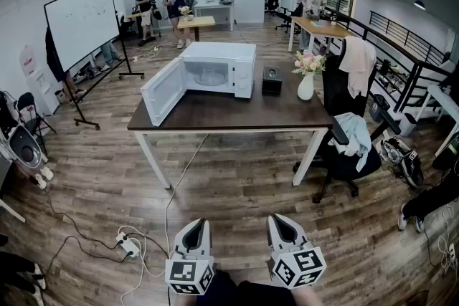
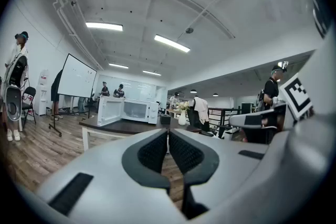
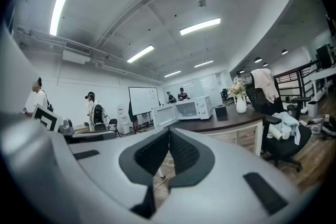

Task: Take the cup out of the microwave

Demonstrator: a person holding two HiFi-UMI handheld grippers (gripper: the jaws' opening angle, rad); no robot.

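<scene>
white microwave (image 1: 219, 67) far back on the dark table (image 1: 215, 118), long side along the table, door (image 1: 163, 90) swung wide to the left, cup inside too small to see, left claw (image 1: 196, 226) and right claw (image 1: 282, 222) both squeezed tight on nothing, well apart from the table edge, wood floor (image 1: 244, 183) in between, chair (image 1: 344, 154) at the table's right corner

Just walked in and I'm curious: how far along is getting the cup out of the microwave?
Done: the microwave on the table has its door open. In hand: nothing; the left gripper and right gripper are shut, empty and well short of the table. Left: walk up, reach in, grip the cup, bring it out. The cup itself cannot be made out from here.
</scene>
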